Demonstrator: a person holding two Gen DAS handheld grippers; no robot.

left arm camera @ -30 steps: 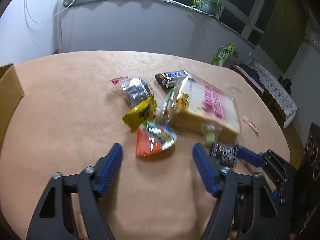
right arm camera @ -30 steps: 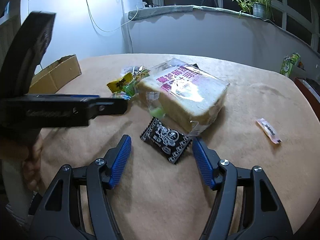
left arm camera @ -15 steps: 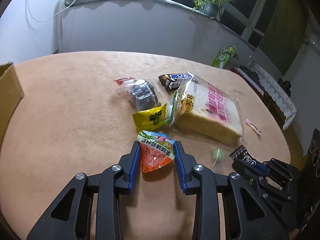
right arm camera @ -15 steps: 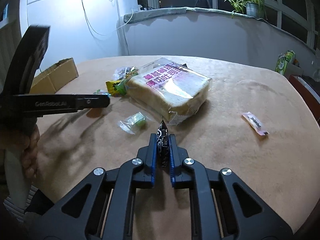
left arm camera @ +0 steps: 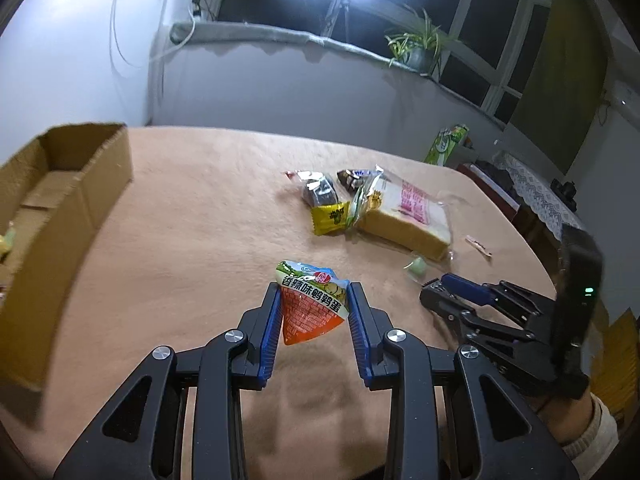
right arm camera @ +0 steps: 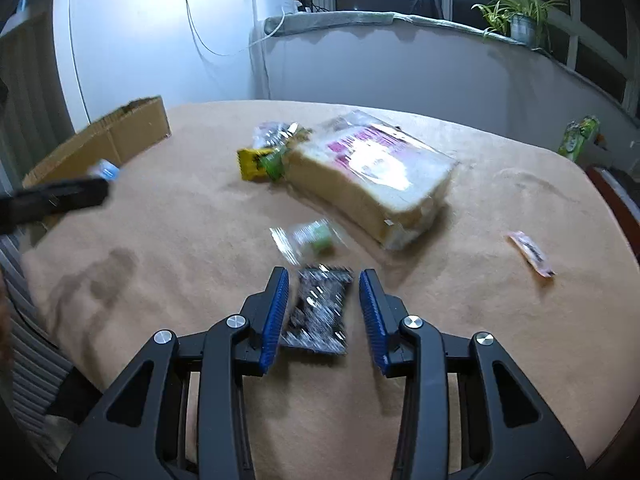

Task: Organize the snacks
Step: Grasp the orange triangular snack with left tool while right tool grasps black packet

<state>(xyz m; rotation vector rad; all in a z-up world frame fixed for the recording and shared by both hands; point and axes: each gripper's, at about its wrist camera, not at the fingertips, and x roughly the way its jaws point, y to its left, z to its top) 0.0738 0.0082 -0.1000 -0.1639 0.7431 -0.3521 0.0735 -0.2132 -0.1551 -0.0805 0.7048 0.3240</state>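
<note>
My left gripper [left arm camera: 312, 294] is shut on an orange snack packet [left arm camera: 310, 308] and holds it above the table. My right gripper [right arm camera: 323, 285] has its jaws apart; a blurred black snack packet [right arm camera: 318, 312] sits between them, touching neither pad that I can see. The right gripper also shows in the left wrist view [left arm camera: 436, 286]. A bagged bread loaf [right arm camera: 372, 176] lies mid-table with a yellow packet [right arm camera: 252, 162] and a small green candy [right arm camera: 314, 236] near it. An open cardboard box [left arm camera: 52, 208] stands at the left.
A dark wrapped snack [left arm camera: 320, 190] and a chocolate bar [left arm camera: 354, 174] lie behind the loaf. A pink sachet [right arm camera: 532, 254] lies at the right. A green carton [left arm camera: 446, 146] stands beyond the table's far edge. A potted plant [left arm camera: 418, 50] sits on the ledge.
My left gripper has lifted the orange packet and swung left toward the box. My right gripper's jaws have opened from around the black packet, which now lies flatter between them.
</note>
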